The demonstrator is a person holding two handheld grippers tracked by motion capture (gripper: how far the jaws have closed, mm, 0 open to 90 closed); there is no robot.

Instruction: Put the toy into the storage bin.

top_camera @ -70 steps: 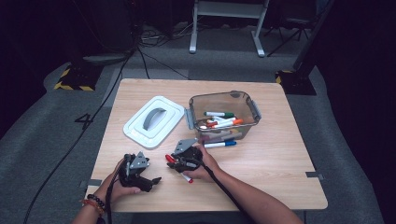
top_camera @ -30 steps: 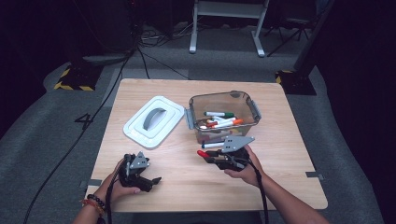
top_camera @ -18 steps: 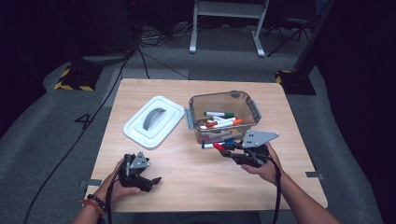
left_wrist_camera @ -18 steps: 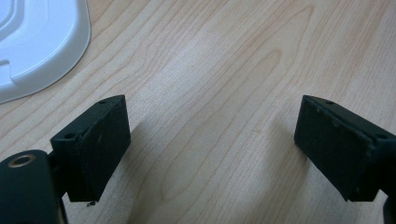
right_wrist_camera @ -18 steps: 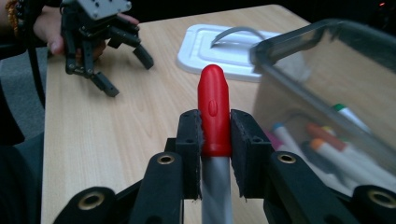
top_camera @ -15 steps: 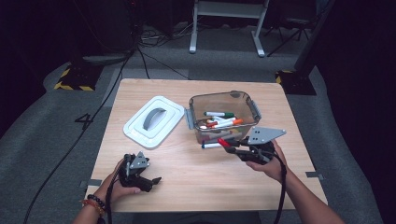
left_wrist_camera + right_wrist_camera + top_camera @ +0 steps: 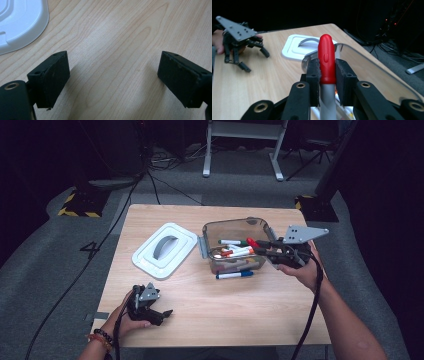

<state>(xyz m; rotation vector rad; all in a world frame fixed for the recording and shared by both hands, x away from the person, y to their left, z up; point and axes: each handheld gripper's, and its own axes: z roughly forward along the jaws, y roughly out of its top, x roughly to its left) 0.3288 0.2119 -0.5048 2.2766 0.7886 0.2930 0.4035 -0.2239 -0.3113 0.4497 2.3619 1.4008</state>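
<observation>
Red-capped marker (image 7: 326,58) clamped in our right gripper (image 7: 327,72) has come up off the table; clear bin (image 7: 235,227) now directly below, drop next.

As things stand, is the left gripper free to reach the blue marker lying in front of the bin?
Probably yes. The left gripper is open and holds nothing, and bare table lies between it and the blue marker. The right gripper is up over the bin.
</observation>
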